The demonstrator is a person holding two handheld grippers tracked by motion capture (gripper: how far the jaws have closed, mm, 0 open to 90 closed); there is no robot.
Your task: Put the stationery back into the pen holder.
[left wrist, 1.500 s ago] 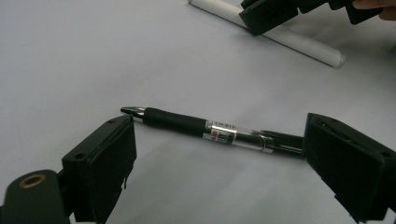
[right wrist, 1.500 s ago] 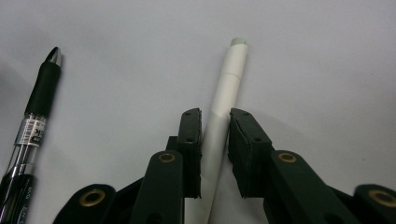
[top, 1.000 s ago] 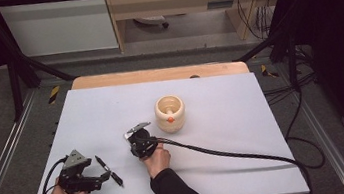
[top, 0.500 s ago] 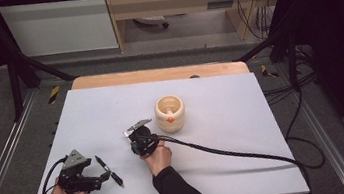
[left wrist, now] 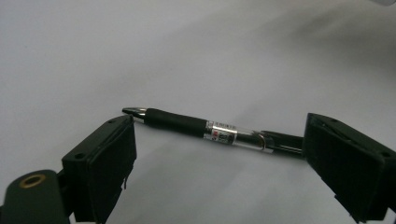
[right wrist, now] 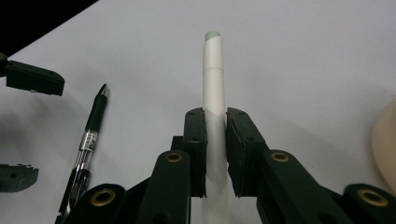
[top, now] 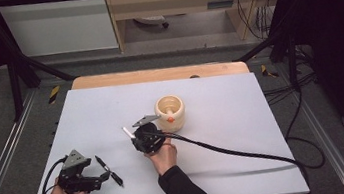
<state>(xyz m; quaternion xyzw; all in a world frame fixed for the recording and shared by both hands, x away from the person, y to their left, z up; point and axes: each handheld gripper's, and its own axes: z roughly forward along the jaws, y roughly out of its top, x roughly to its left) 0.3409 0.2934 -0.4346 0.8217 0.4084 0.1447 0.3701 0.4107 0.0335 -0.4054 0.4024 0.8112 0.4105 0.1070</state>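
Right hand-held gripper (right wrist: 215, 154), frame centre, has just lifted the slim white plastic marker (right wrist: 214, 88) toward the cream ceramic cup (top: 170, 112); left hand-held gripper (left wrist: 219, 163) gapes wide around the black pen (left wrist: 205, 130)

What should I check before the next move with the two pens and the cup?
1. Right gripper shut on the white pen: ok.
2. White pen centred between the fingers: ok.
3. Left gripper open around the black pen: ok.
4. Black pen flat on the table: ok.
5. Cup upright, mouth open: ok.
6. White pen lifted off the table: cannot tell.
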